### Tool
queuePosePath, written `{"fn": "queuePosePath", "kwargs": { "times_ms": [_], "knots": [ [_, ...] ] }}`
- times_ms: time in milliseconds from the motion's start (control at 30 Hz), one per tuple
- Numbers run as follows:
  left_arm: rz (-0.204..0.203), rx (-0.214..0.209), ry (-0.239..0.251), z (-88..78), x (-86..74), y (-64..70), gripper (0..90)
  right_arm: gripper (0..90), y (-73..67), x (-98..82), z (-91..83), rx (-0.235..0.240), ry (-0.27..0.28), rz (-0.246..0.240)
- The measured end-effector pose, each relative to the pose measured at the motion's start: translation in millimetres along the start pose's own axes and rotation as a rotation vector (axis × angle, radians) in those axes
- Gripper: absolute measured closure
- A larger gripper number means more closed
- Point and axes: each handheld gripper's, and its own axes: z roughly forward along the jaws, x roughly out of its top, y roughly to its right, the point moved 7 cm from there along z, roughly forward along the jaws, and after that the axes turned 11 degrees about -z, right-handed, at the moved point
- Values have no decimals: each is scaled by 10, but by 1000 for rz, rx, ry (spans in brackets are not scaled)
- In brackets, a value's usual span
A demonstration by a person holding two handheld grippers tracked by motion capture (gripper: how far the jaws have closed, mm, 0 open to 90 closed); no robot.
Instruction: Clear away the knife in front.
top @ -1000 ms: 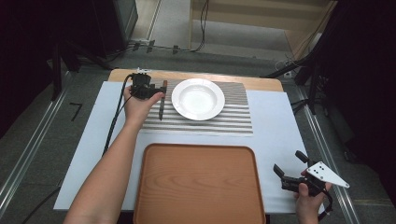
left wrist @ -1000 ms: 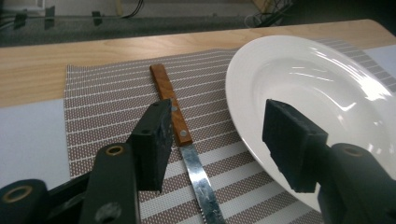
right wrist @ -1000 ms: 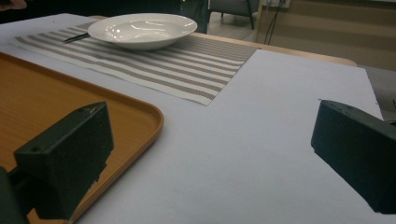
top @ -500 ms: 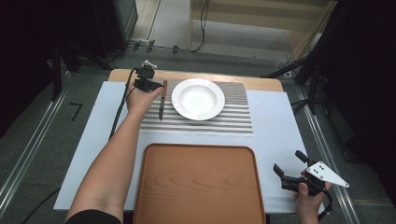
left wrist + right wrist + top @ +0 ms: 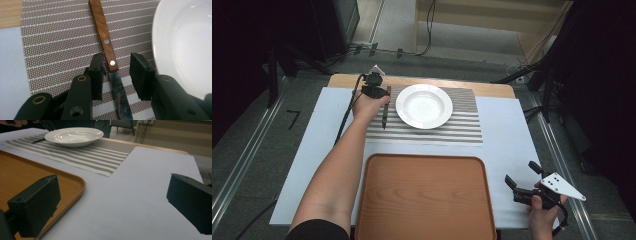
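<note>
Black two-jaw left tool [image 5: 116,75] with brass-ringed rivets, black trailing cable, right tool [image 5: 526,182] bearing grey three-cornered plate, dark sleeve

my desk [image 5: 507,130]: white plate [image 5: 424,106] on striped mat [image 5: 462,127] | wooden tray [image 5: 424,200] near me, well apart from plate

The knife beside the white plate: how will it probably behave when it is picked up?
The knife is probably stiff: wooden riveted handle, flat metal blade. Lying flat on the striped placemat, it should not roll. Grasped near the handle-blade joint, where the left tongs straddle it, it may tilt toward one end.
</note>
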Motion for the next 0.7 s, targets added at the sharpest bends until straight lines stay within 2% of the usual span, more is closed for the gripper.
{"fn": "queuePosePath", "kwargs": {
  "times_ms": [200, 467, 533, 567, 633, 700],
  "knots": [
    [-21, -2, -21, 101, -15, -8, 657, 0, 6, -2, 0, -4, 0, 3],
    [-11, 46, -14, 221, -37, 30, 674, 0, 9, -4, 1, -6, 0, 4],
    [-6, 65, -4, 232, -35, 35, 681, 0, 11, -4, 0, -7, 1, 5],
    [9, 93, 2, 237, -38, 37, 711, 0, 15, -4, 0, -9, 2, 4],
    [10, 102, 2, 237, -40, 37, 740, 0, 11, -5, 0, -8, 0, 6],
    [53, 122, 4, 235, -50, 37, 767, 0, 10, -5, 0, -8, -1, 5]
  ]
}}
